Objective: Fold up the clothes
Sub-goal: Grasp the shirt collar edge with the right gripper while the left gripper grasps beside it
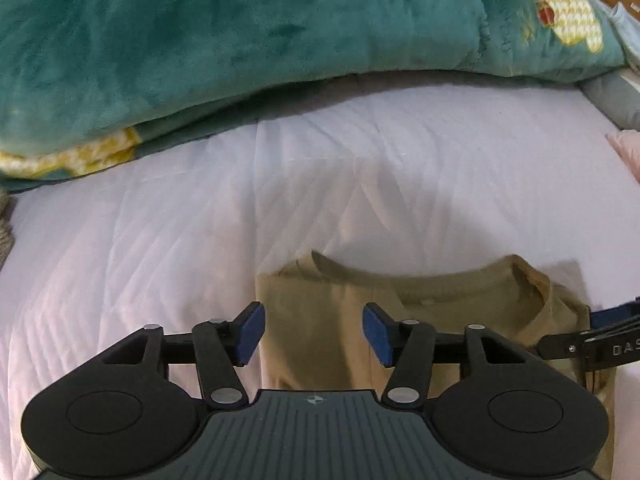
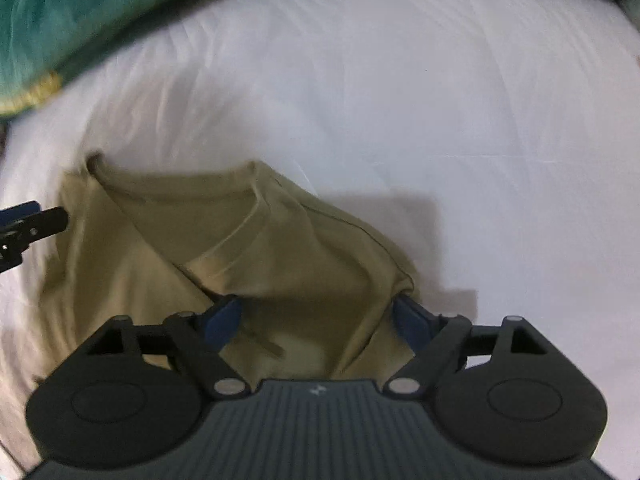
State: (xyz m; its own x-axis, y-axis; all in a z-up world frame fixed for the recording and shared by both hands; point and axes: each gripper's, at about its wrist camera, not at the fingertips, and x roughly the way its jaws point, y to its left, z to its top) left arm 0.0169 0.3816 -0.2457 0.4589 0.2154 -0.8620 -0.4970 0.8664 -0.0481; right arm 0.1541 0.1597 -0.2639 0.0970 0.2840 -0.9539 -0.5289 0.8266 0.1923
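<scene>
Hovering over khaki T-shirt (image 1: 320,320): left gripper (image 1: 313,332) and right gripper (image 2: 318,322), both gaping, "DAS" lettering.

White quilted bedsheet (image 1: 160,240) covers the bed. Teal plush blanket (image 1: 240,40) with yellow pattern bunched along far edge, lying on the sheet. Grey fabric (image 1: 612,100) at right edge, beside blanket.

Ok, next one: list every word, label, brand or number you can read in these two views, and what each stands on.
"DAS": white letters on the black arm of the right gripper at the right edge of the left wrist view; cut off by the frame, so the word may run on.
Small white emblem on the left gripper body: a mark, not text.
Similar emblem on the right gripper body in its own view: blurred.
Olive T-shirt, green blanket: no lettering legible.
</scene>
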